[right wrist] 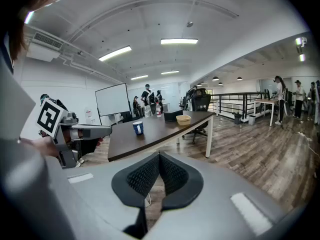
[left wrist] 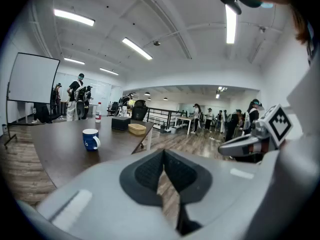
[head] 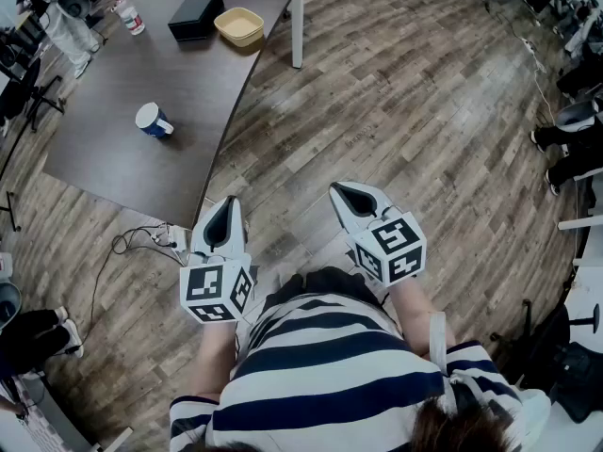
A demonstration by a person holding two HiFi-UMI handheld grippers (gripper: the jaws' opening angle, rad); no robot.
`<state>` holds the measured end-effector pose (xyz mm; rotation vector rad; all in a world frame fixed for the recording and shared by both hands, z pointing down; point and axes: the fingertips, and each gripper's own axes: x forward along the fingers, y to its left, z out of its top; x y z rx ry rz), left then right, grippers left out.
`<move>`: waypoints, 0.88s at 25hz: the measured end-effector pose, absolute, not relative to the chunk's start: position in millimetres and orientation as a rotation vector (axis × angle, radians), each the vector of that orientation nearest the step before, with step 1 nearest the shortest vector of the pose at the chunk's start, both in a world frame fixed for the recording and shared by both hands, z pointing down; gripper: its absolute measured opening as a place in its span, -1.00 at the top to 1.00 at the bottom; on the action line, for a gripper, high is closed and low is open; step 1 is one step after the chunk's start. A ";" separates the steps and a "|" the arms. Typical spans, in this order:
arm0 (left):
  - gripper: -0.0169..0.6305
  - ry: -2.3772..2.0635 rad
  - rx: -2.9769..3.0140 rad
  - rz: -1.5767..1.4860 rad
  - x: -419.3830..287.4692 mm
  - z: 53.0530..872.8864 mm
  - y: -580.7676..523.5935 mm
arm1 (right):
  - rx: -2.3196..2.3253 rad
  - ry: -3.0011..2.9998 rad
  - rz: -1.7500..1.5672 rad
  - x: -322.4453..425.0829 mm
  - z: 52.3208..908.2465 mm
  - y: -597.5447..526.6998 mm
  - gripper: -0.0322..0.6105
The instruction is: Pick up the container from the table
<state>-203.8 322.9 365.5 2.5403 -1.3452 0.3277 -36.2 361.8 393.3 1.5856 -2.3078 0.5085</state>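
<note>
Dark office table [head: 113,102] stood ahead, with a shallow tan plastic container [head: 239,26] near its far end.
Both left gripper [head: 229,205] and right gripper [head: 344,193] were closed and empty; the container looked light and stiff, best pinched at its rim.

The table [head: 122,111] at upper left is dark grey-brown. On it are a blue mug [head: 154,121] with a white inside, a pale tan container [head: 239,26] and a black box [head: 195,15]. The floor [head: 405,111] shows grey-brown wood planks. The left gripper [head: 226,205] and right gripper [head: 344,194] are light grey, with black dotted pads [left wrist: 145,176] and black-and-white square patterns. The shirt [head: 330,365] at the bottom is striped navy and white.
</note>
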 end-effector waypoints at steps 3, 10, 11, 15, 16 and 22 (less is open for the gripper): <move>0.95 -1.328 2.562 0.345 -207.2 365.8 317.2 | 1.585 -2.299 0.513 -43.1 394.7 355.6 0.91; 0.95 -1.268 2.587 0.369 -219.5 374.3 300.9 | 1.603 -2.248 0.526 -57.7 403.3 341.9 0.91; 0.95 -1.256 2.593 0.367 -222.0 375.2 299.1 | 1.604 -2.242 0.529 -60.6 404.3 340.3 0.91; 0.95 -1.192 2.607 0.379 -232.9 381.7 292.2 | 1.613 -2.216 0.544 -75.4 408.5 333.3 0.90; 0.95 -1.173 2.611 0.388 -234.4 383.9 290.9 | 1.615 -2.208 0.547 -78.6 409.6 331.6 0.90; 0.95 -1.088 2.648 0.422 -239.2 389.0 282.5 | 1.648 -2.169 0.554 -88.3 409.6 322.6 0.90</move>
